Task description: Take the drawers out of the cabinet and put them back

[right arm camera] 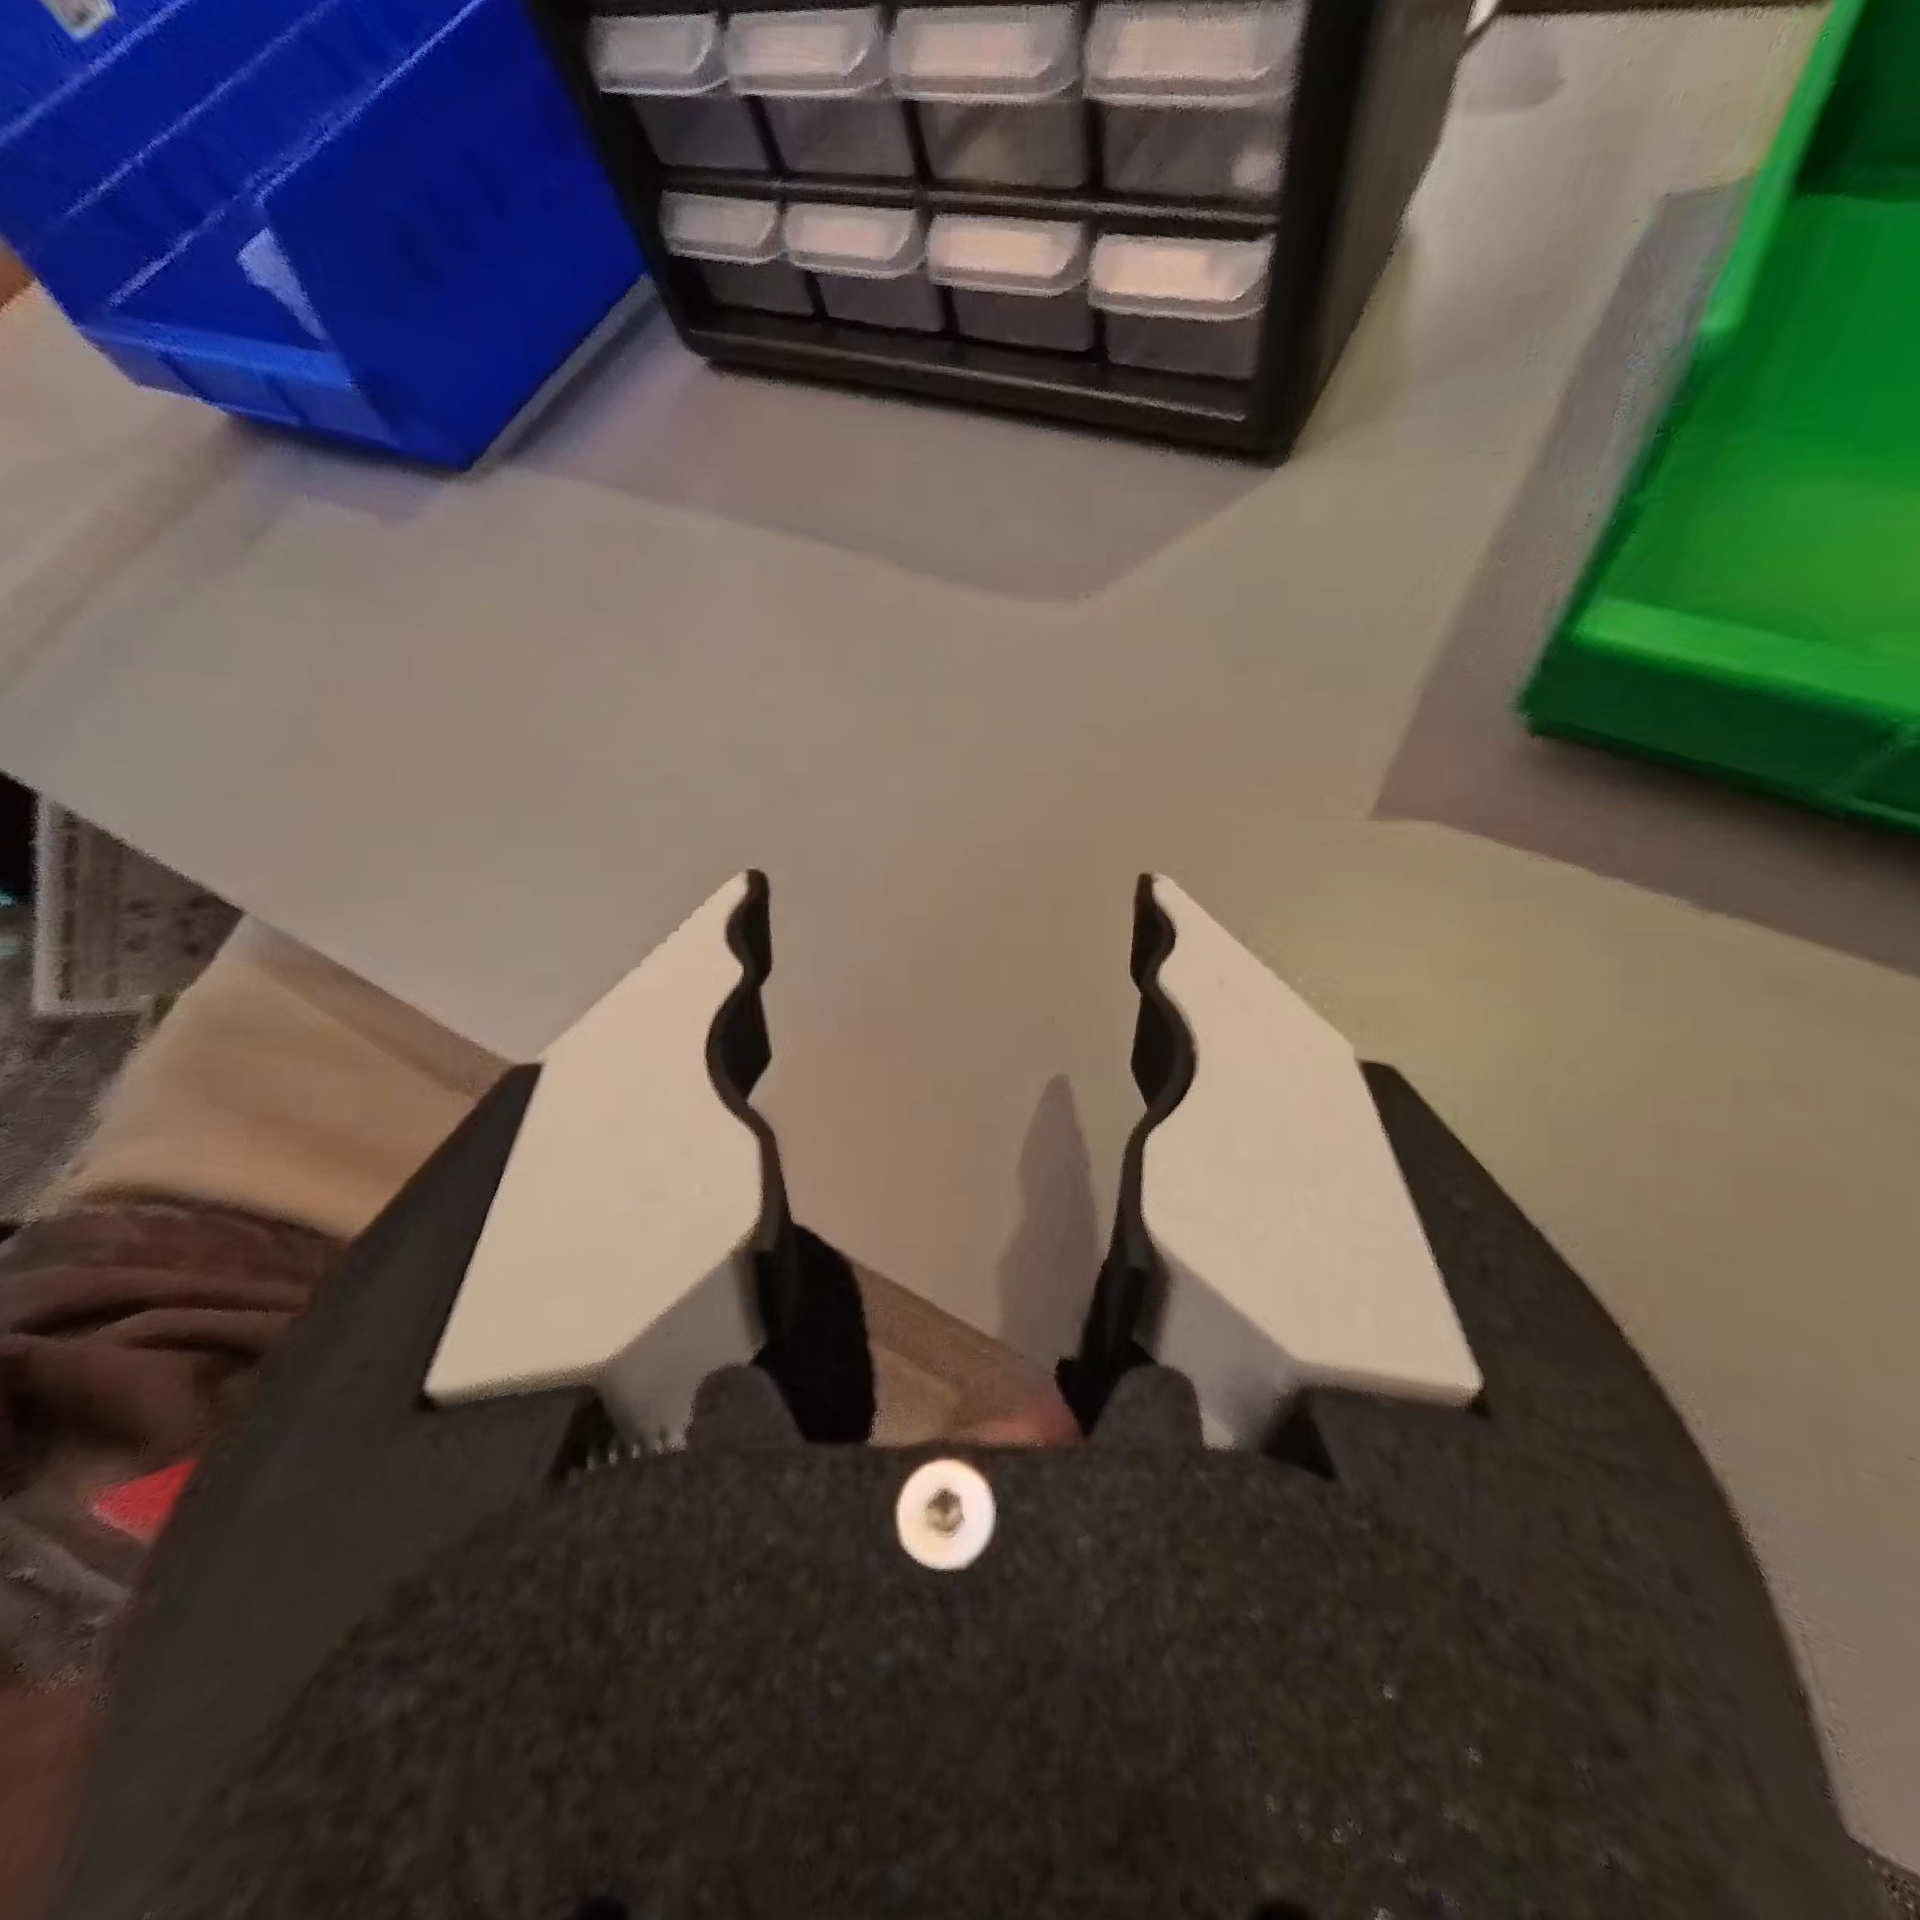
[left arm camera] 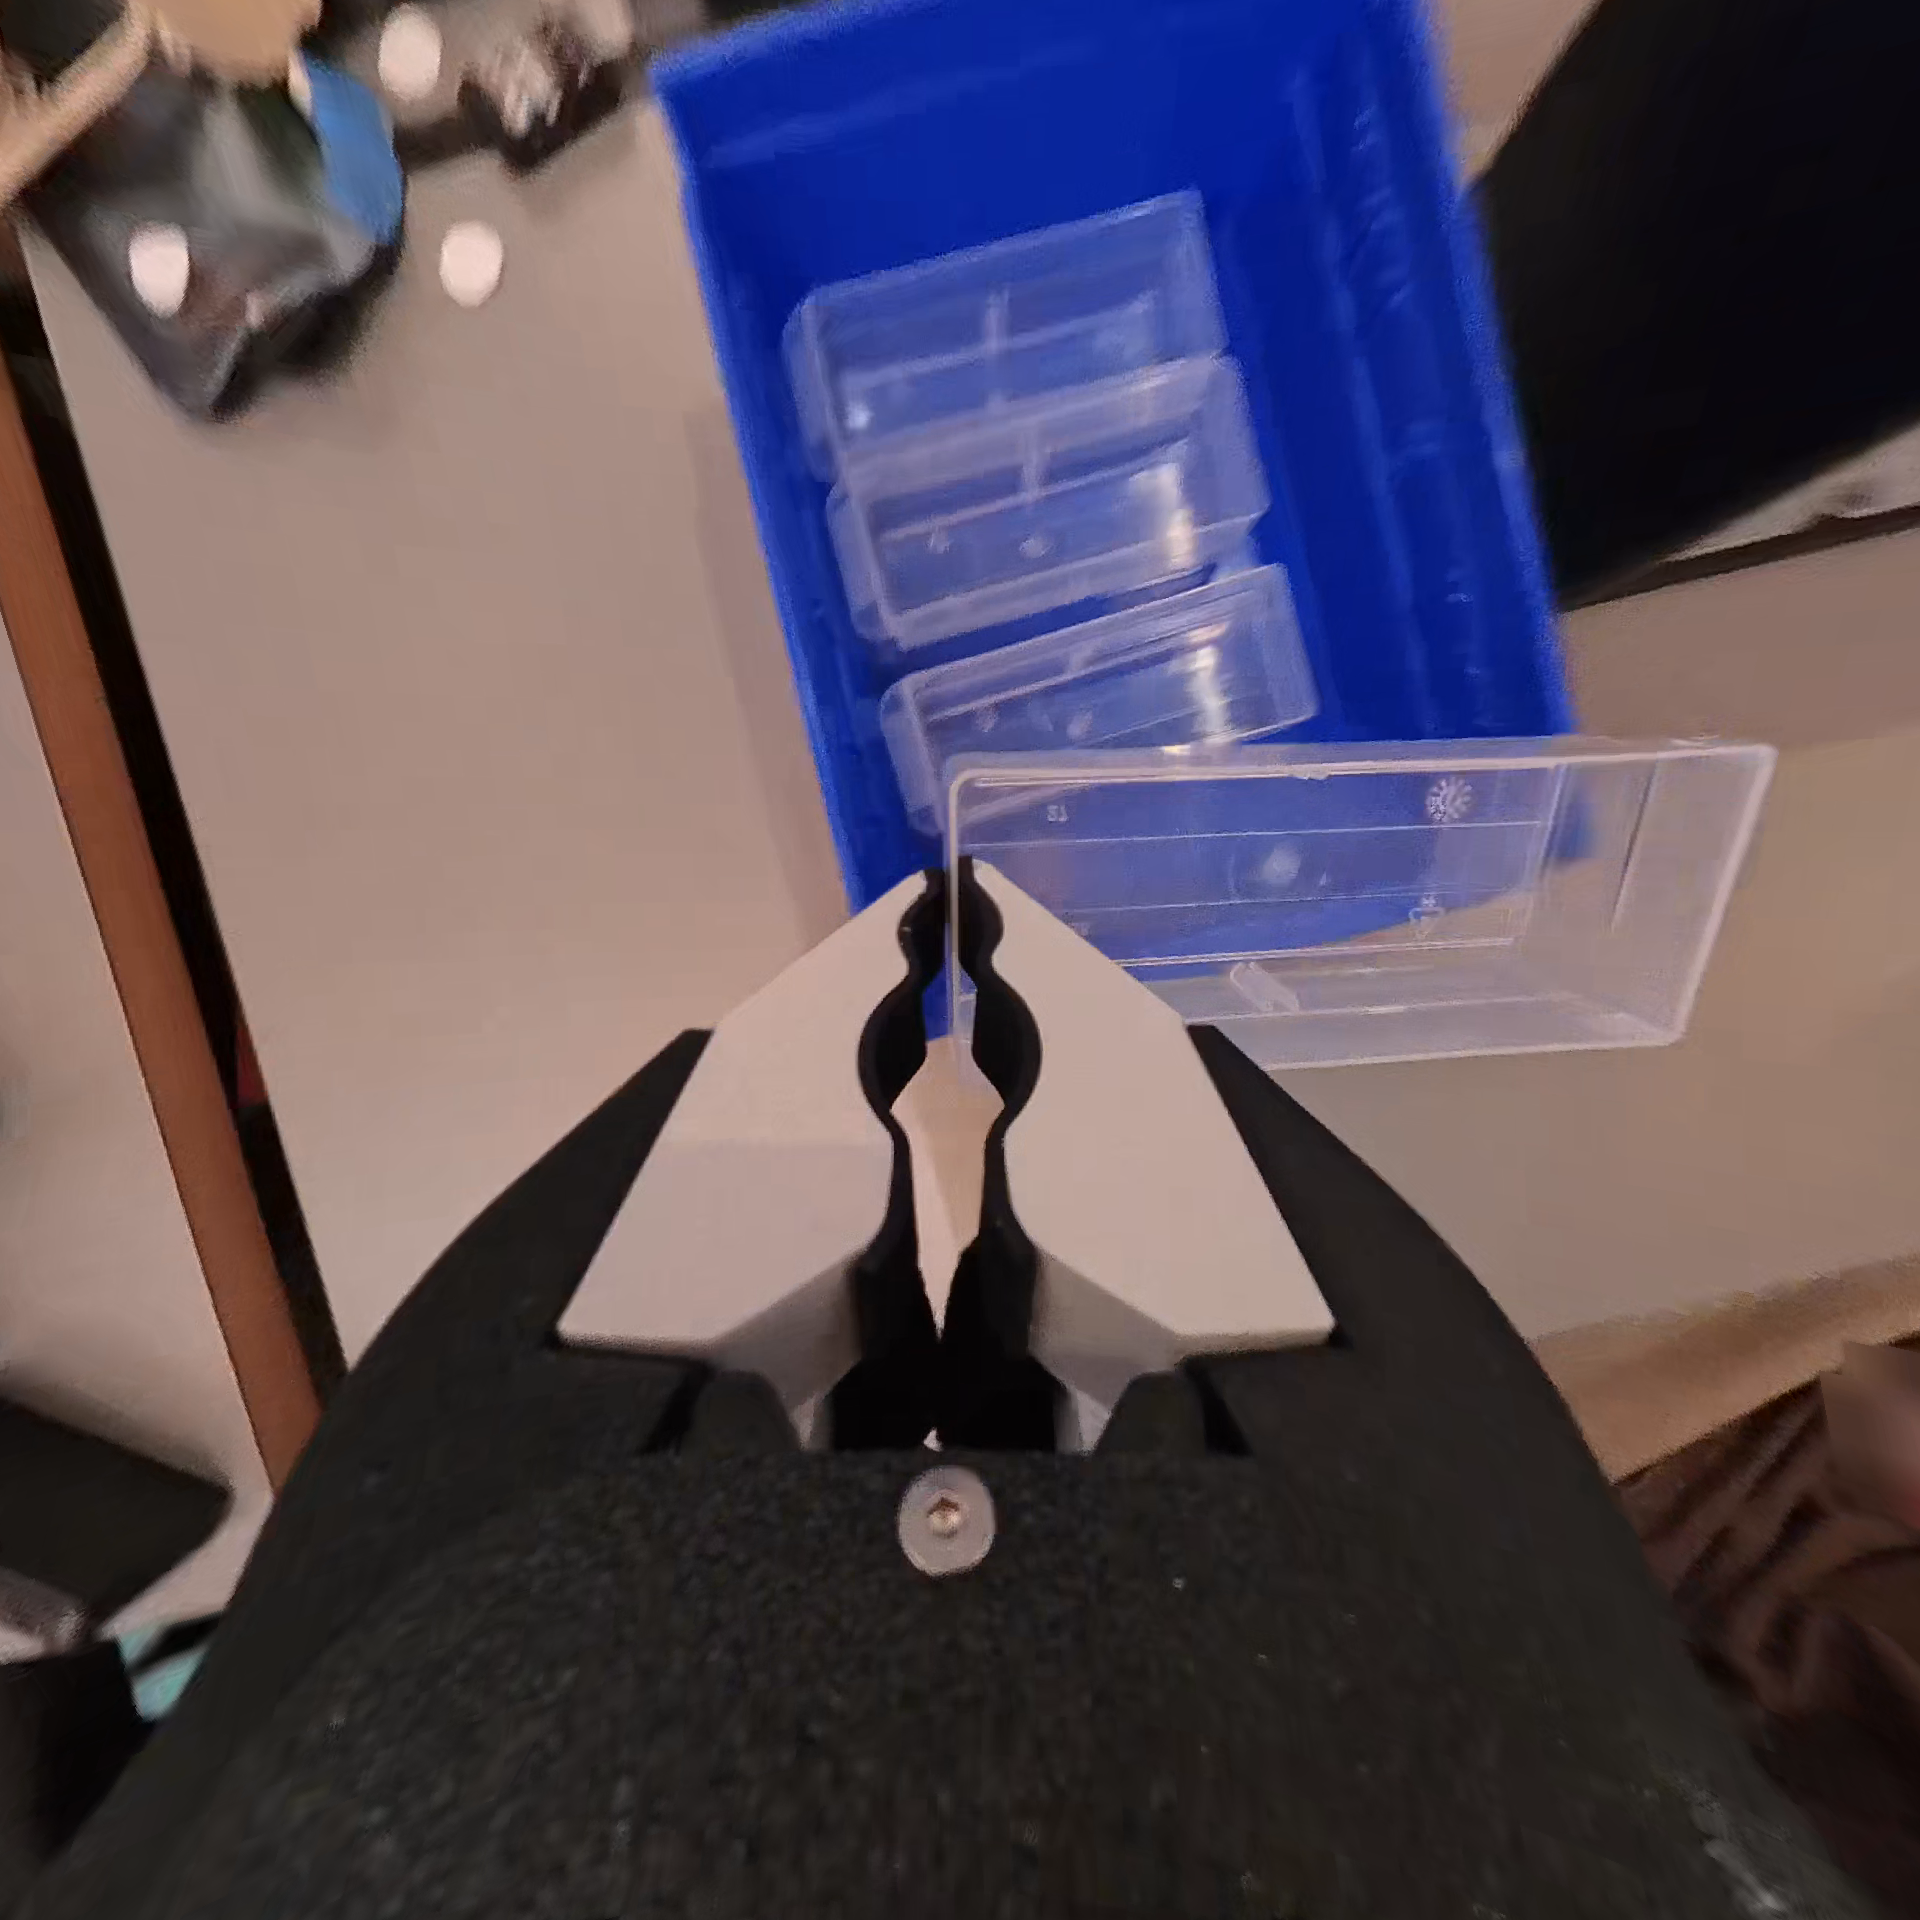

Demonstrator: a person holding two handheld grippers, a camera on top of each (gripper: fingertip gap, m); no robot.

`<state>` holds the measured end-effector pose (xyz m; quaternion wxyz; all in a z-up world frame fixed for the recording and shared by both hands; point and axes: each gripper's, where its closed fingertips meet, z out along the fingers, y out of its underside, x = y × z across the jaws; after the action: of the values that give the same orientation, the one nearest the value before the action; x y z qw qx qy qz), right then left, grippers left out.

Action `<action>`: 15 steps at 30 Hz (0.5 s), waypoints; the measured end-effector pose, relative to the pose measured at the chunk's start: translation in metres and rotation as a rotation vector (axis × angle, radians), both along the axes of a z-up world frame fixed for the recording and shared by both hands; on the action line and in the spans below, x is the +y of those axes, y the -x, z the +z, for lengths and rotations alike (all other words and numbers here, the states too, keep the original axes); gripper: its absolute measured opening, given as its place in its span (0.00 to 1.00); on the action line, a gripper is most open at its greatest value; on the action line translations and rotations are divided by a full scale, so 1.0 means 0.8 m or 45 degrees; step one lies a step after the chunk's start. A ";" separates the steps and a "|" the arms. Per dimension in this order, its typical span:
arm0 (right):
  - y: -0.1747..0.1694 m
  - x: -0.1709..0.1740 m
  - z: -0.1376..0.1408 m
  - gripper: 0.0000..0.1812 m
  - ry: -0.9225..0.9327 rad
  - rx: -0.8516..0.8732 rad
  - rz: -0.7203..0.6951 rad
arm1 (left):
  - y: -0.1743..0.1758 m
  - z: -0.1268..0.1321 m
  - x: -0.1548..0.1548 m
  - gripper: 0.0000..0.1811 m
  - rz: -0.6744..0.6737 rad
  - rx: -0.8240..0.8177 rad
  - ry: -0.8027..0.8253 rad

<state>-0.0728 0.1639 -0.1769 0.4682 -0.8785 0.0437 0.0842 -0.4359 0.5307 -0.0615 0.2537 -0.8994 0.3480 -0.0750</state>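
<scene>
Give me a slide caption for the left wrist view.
Left gripper shut on a clear drawer, held over a blue bin holding three more.

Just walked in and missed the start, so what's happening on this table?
A person is working with two handheld grippers. The left gripper is shut on the wall of a clear plastic drawer, holding it over the near edge of a blue bin where three more clear drawers lie. The right gripper is open and empty, facing the black drawer cabinet, beside a green bin.
</scene>
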 end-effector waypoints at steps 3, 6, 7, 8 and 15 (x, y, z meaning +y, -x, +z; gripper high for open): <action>0.041 0.003 0.005 0.38 0.095 0.061 0.124 | -0.054 0.022 -0.043 0.00 -0.223 -0.018 -0.045; 0.060 0.011 0.020 0.37 0.092 0.004 0.165 | -0.144 0.006 -0.110 0.00 -0.520 -0.018 -0.028; 0.064 0.014 0.023 0.38 0.087 -0.025 0.168 | -0.174 -0.006 -0.135 0.00 -0.621 -0.019 0.006; 0.068 0.016 0.024 0.38 0.083 -0.048 0.164 | -0.203 -0.018 -0.159 0.00 -0.724 -0.018 0.036; 0.090 0.019 0.018 0.39 0.003 -0.057 0.056 | -0.345 -0.129 -0.250 0.00 -1.094 0.158 0.153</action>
<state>-0.1445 0.1790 -0.1625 0.4661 -0.8815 0.0142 0.0748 -0.1598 0.3308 -0.1649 0.1254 -0.6890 0.7001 -0.1394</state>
